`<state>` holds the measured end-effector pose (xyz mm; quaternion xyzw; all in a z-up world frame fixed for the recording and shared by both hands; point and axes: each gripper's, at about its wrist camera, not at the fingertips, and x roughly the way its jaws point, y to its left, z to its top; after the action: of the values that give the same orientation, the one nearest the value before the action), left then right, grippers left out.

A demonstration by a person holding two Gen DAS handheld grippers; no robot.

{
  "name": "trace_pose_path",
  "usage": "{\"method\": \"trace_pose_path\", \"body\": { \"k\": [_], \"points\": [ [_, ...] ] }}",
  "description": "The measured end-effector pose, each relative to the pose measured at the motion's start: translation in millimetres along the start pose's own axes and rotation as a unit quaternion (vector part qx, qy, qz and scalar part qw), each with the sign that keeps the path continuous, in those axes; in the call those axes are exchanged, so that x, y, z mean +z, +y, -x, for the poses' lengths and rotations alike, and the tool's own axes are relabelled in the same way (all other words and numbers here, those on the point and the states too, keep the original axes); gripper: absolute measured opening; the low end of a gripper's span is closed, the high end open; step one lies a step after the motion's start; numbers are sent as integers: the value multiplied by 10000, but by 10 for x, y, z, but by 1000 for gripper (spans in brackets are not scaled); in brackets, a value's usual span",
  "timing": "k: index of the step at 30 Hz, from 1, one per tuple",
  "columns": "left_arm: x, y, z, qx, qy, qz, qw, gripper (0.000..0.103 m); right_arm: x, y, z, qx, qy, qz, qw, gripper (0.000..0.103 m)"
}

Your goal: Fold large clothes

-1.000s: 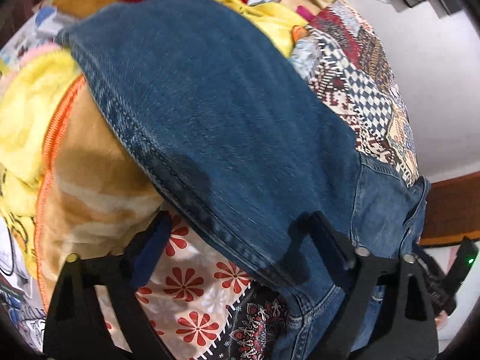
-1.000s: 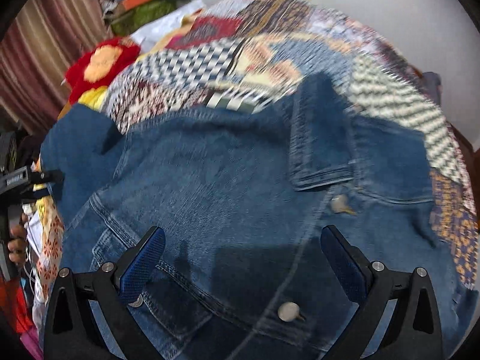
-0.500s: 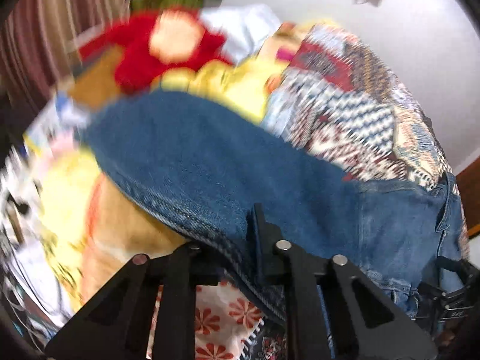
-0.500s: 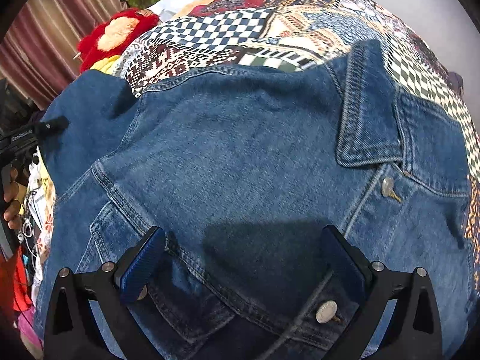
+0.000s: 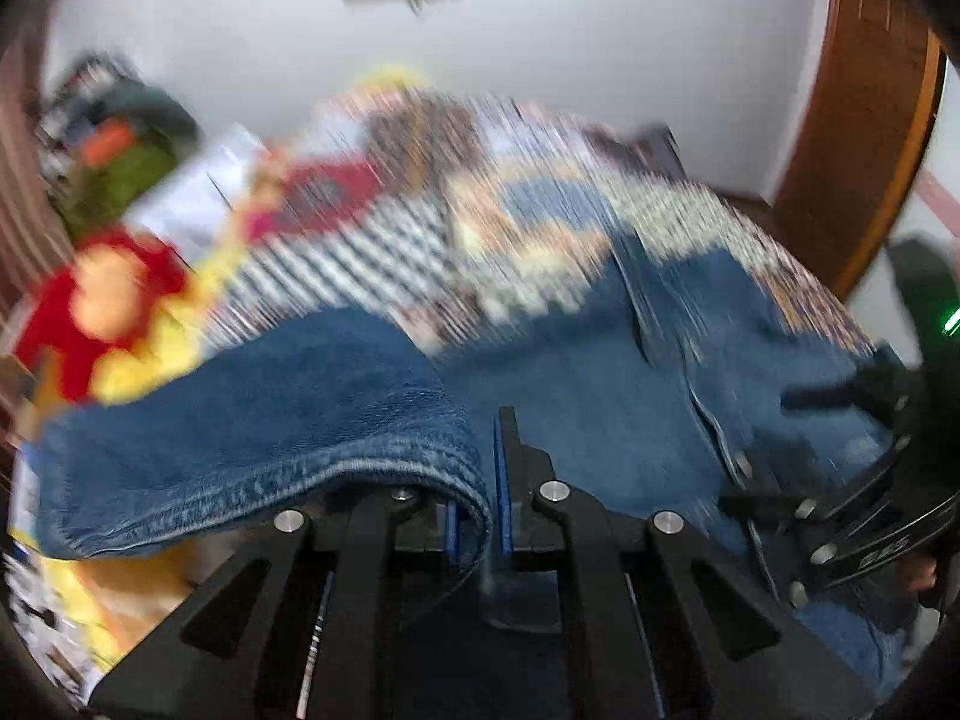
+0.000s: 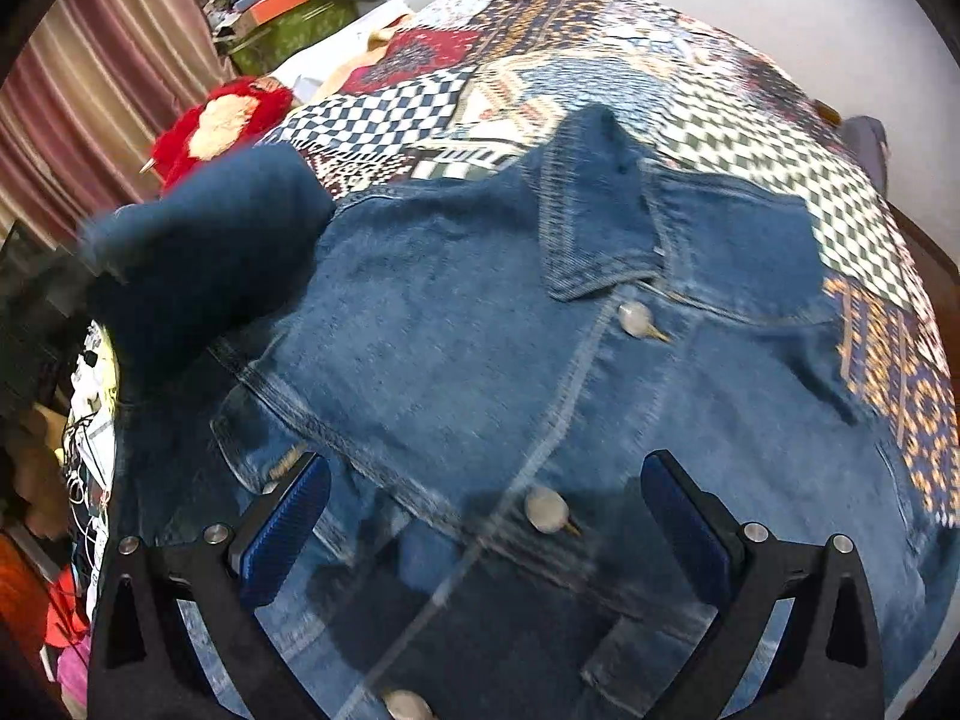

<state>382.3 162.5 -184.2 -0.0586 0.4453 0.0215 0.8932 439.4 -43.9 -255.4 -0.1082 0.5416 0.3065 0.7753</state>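
Pinching denim jacket sleeve (image 5: 288, 450), left gripper (image 5: 480, 516); right gripper (image 6: 486, 516) wide.

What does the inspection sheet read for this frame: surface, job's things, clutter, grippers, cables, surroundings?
Surface: patchwork quilt over a bed.
Job's things: denim jacket lying front up, collar away from camera; sleeve lifted.
Clutter: red plush toy, green box, piled items at left.
Grippers: left gripper just closed, pinching the sleeve's edge; right gripper open above the buttoned front.
Cables: white cords at left edge.
Surroundings: striped curtain, pale wall.
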Motion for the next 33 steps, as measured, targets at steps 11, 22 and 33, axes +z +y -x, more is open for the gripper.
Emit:
{"method": "trace_pose_path", "body": {
  "k": [11,22,33],
  "points": [
    [-413,9,-415,-537,1146,439,9910,35,-321,-332,256,-165,-80,-343,9992,103],
    [-783,876,366,-578,793,1571,9827,66,-290,-172,268,-197,-144,-162,9996,103],
    [-1332,2206,218,372,709,3265,9418,66,-255,92,139,-111,10,77,9999,103]
  ]
}}
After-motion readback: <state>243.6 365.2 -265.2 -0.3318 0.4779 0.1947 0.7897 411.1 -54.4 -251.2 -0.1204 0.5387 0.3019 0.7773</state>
